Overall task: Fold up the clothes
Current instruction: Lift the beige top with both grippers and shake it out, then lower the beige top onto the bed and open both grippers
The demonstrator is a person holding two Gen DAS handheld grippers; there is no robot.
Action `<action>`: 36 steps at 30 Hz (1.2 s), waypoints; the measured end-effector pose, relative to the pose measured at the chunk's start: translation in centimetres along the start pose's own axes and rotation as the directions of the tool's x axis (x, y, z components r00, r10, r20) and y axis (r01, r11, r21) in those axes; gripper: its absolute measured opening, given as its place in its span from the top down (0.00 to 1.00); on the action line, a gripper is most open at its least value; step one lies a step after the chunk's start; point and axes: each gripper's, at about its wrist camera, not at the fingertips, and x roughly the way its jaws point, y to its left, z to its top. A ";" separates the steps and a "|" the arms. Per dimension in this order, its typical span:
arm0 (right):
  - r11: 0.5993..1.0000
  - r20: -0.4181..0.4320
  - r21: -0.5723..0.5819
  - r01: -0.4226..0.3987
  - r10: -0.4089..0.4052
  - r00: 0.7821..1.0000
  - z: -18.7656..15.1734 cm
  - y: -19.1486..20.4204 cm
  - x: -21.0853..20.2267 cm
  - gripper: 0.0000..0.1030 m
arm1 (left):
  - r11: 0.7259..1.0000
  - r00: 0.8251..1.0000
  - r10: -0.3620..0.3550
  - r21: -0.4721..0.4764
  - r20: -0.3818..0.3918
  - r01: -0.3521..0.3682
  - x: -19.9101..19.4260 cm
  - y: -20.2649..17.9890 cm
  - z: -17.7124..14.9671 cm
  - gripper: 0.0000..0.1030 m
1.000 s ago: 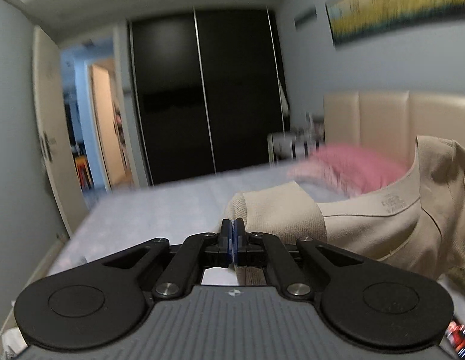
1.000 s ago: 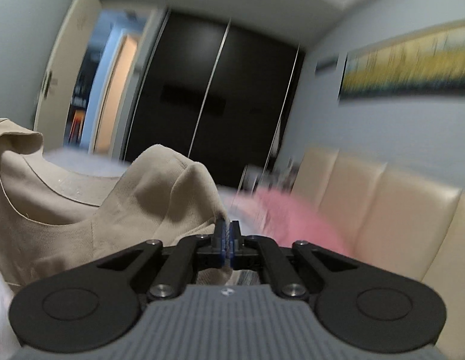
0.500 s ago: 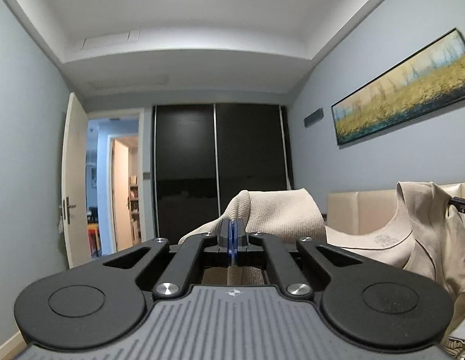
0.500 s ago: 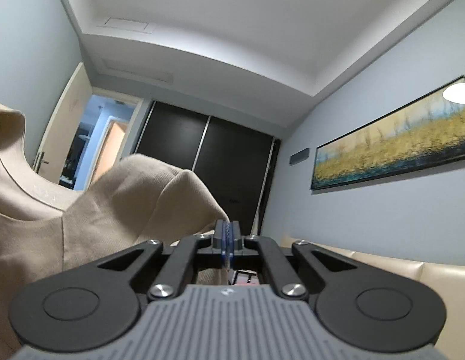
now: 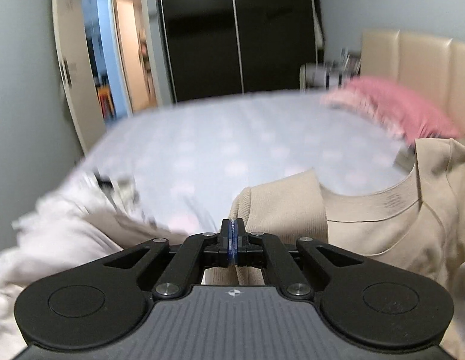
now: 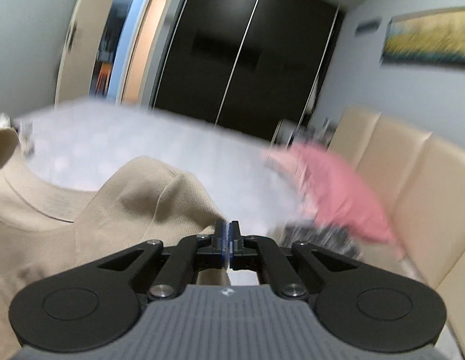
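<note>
Big pale-blue bed [image 5: 232, 138] fills both views, blurred, its sheet dotted with faint light spots. Behind its far edge stands a black wardrobe [image 5: 232, 30], with an open door [image 5: 73, 69] to the left of it. Along the bed's right edge runs a cream headboard [image 6: 412, 174], and a painting [image 6: 427, 39] hangs on the wall above it.

Over the bed's near edge, the beige top [image 5: 382, 225] is held up and stretched between the two grippers, neckline open and sagging in the middle, label print showing inside the collar. Near the headboard, a pink pillow [image 6: 337, 192] lies on the sheet. At the bed's near left corner sits a heap of white clothes [image 5: 52, 240], too blurred to tell apart.

Left gripper [image 5: 232, 240]: jaws closed tight on the top's ribbed shoulder, fabric bunching over the tips. Right gripper [image 6: 228, 240]: jaws pinched together too, clamping the other shoulder, cloth draping away to the left.
</note>
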 end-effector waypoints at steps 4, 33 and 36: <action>0.999 -0.136 0.011 -0.035 0.036 0.990 -1.8 1.5 7.7 0.99 | 0.999 0.997 0.023 0.031 -0.072 -0.021 6.0 0.5 -1.9 1.00; 0.975 -0.352 0.168 -0.143 0.195 0.915 -7.4 -2.9 14.5 0.59 | 0.992 0.960 -0.027 -0.123 -0.278 -0.007 8.1 5.6 -7.7 0.55; 0.960 -0.367 0.209 -0.187 0.254 0.895 -8.6 -4.3 13.4 0.59 | 0.989 0.946 -0.043 -0.151 -0.321 -0.007 7.0 6.2 -10.0 0.55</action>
